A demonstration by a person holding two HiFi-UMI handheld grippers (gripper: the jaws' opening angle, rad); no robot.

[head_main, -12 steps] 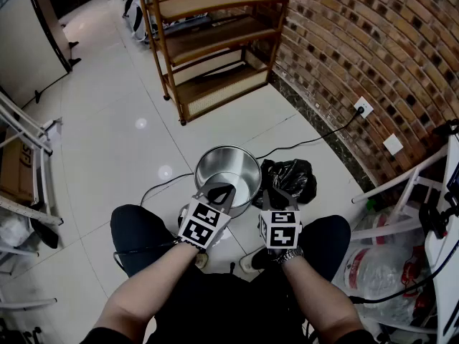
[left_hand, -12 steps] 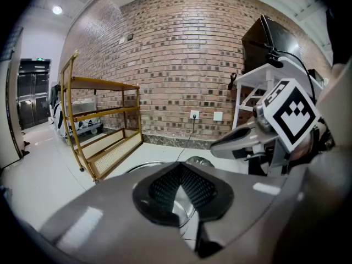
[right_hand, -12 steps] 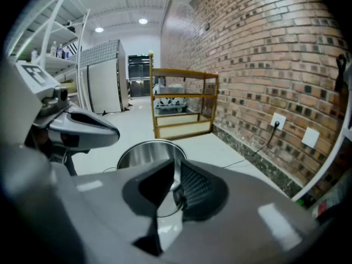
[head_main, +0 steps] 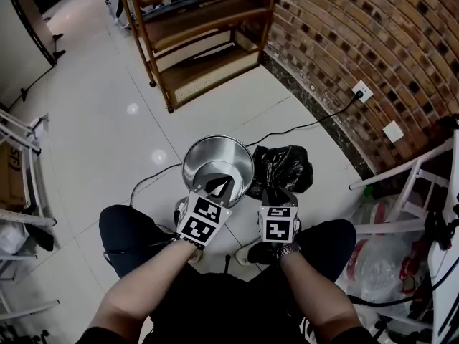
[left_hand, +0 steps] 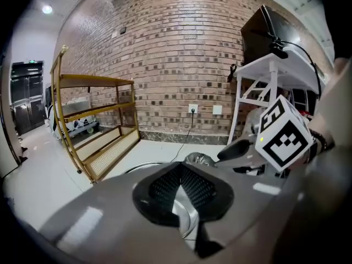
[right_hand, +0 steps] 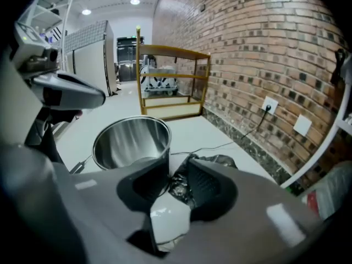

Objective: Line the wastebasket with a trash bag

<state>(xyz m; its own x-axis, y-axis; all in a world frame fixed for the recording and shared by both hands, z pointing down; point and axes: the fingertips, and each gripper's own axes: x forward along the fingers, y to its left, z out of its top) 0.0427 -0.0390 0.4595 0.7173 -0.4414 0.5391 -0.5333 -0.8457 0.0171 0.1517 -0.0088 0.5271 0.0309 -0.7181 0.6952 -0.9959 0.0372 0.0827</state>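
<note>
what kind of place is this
Likely an indoor utility or storage room, though I can't be sure: a bare brick wall, a glossy white tile floor, and a wooden shelf rack standing against the wall.

The left claw (head_main: 219, 185) covers the near rim of the wastebasket (head_main: 229, 153) in the head view. In the left gripper view the claw's own body hides nearly all of the basket, and only a thin arc of rim shows. The right claw (head_main: 277, 192) overlaps the near edge of the trash bag (head_main: 290, 167). In the right gripper view its jaws mask most of the bag (only a crumpled patch shows in the gap), so whether it touches the plastic cannot be told. The wooden shelf (head_main: 208, 70) is cut off by the top edge and the white rack (head_main: 401, 174) by the right edge. The cable (head_main: 301, 126) runs out of sight behind the wastebasket.
</note>
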